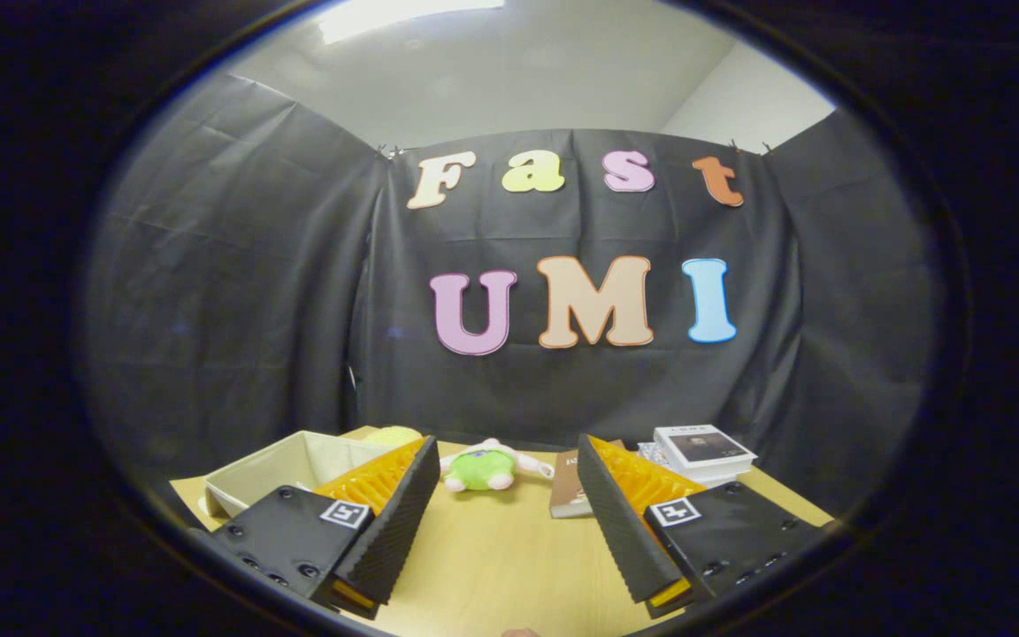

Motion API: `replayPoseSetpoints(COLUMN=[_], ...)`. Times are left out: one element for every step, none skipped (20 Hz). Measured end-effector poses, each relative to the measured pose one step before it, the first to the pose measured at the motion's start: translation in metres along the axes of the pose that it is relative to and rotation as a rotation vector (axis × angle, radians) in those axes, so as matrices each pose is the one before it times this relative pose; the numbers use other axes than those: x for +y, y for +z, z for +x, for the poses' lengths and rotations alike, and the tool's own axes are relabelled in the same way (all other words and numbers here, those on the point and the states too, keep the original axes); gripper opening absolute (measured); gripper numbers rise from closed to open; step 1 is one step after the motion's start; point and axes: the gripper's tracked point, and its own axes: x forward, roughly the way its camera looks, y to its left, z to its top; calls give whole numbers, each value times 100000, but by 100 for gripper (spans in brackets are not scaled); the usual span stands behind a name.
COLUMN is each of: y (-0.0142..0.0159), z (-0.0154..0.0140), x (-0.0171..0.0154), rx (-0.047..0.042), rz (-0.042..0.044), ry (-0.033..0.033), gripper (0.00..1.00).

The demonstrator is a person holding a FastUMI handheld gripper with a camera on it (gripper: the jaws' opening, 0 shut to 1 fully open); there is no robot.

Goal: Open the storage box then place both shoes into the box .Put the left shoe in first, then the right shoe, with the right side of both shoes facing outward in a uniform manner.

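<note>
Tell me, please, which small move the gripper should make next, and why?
Probably turn toward the beige box beyond the left finger. The gripper is open, with only bare table between its fingers, and a plush toy lies ahead. No shoe is in sight, so the box comes first.

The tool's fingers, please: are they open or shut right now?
Open: the tool has its fingers spread apart over bare table, gripping nothing.
</note>
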Motion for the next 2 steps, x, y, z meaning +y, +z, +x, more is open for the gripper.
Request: replayPoseSetpoints(y=[-36,-38], z=[50,-113], x=[-127,-59], rx=[-401,106], rz=[38,736], ry=[-428,227], gripper=[99,99])
